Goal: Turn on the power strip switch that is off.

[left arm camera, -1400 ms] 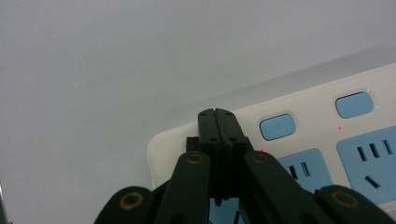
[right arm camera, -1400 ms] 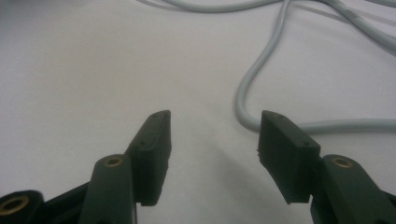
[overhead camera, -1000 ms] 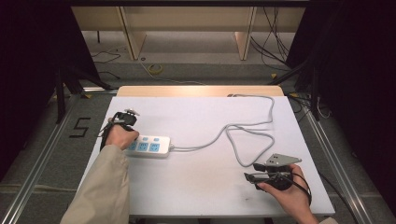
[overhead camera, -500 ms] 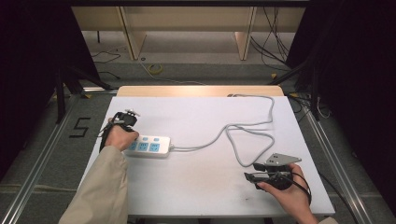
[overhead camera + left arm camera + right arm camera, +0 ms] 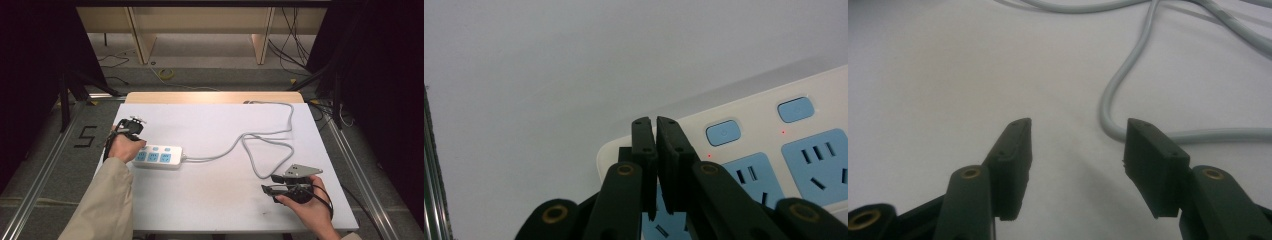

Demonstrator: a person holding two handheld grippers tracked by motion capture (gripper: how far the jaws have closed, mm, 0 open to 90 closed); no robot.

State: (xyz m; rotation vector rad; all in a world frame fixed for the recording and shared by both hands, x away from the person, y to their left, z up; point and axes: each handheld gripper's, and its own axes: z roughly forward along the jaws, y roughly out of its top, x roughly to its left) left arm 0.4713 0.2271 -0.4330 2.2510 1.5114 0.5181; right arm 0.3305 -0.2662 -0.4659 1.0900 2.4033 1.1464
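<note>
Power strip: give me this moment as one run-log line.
left hand-held gripper: nearly shut, over power strip end, gripping nothing | right hand-held gripper: open, empty, beside grey cable

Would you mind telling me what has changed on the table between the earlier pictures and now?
Very little. The left gripper, over the end of the power strip by its switches, has just been opening its jaws a touch; they remain almost together with nothing between them. The right gripper stays open near the grey cable, holding nothing. The power strip and the cable's loop lie as before.
</note>
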